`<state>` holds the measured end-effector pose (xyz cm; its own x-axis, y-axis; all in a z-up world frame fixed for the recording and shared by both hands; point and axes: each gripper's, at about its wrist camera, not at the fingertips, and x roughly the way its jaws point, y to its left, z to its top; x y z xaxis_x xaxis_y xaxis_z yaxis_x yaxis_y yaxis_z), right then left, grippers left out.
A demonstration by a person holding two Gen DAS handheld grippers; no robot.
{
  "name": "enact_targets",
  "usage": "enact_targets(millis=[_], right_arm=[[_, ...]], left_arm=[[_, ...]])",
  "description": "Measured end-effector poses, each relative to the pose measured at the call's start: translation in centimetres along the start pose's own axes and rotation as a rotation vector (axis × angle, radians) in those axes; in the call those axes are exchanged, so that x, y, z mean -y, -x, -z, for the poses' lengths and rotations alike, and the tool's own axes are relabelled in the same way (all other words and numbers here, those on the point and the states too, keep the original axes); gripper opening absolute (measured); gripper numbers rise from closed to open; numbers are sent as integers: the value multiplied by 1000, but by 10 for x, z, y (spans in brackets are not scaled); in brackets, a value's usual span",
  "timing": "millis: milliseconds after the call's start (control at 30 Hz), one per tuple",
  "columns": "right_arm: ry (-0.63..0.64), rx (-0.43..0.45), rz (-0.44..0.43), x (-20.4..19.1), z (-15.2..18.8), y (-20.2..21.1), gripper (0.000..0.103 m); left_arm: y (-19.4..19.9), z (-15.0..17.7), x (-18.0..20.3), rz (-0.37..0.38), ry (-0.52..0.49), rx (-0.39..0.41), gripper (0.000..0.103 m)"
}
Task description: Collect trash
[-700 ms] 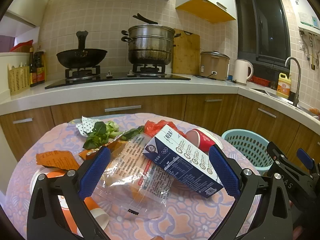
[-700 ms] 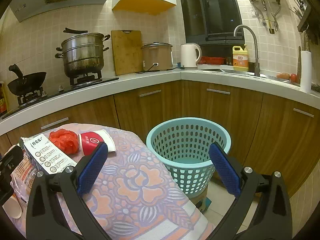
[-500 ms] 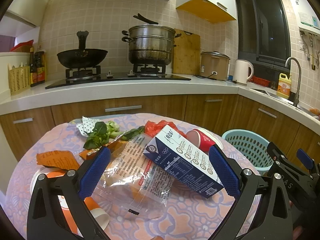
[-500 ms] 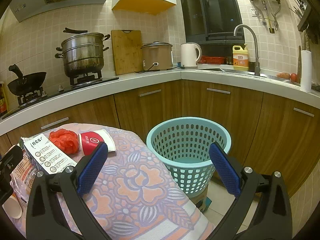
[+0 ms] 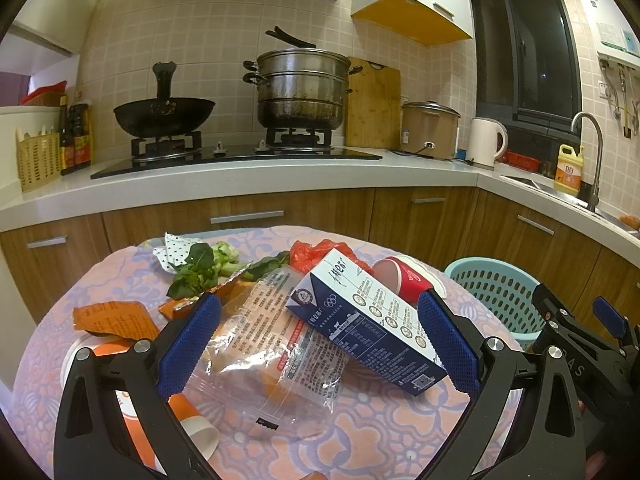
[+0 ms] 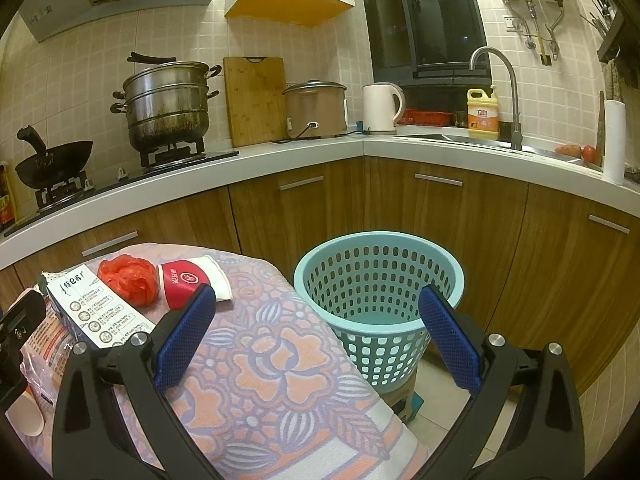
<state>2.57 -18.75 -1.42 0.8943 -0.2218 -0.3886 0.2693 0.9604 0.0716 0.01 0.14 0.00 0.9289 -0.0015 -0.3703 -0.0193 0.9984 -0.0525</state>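
On the table [image 5: 80, 280], an orange wrapper [image 5: 114, 318] lies at the left with greens [image 5: 200, 270] behind it. The left gripper [image 5: 318, 346] hovers with jaws spread wide, holding nothing; between them lie a clear bag [image 5: 266, 340] and, resting on it, a blue carton [image 5: 366, 320]. Behind the carton sit a red bag [image 5: 316, 252] and a tipped red cup [image 5: 402, 278]. The right gripper [image 6: 318, 334], also spread and empty, hangs over the table edge, with the basket [image 6: 378, 280] on the floor just beside the table.
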Motion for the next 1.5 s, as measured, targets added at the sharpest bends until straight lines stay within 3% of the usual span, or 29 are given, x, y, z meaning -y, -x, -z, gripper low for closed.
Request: enact_targets(millis=[1500], right_arm=[[7,-4,2,-1,0,-2,97]], left_arm=[[1,0,0,0,-3,11,95]])
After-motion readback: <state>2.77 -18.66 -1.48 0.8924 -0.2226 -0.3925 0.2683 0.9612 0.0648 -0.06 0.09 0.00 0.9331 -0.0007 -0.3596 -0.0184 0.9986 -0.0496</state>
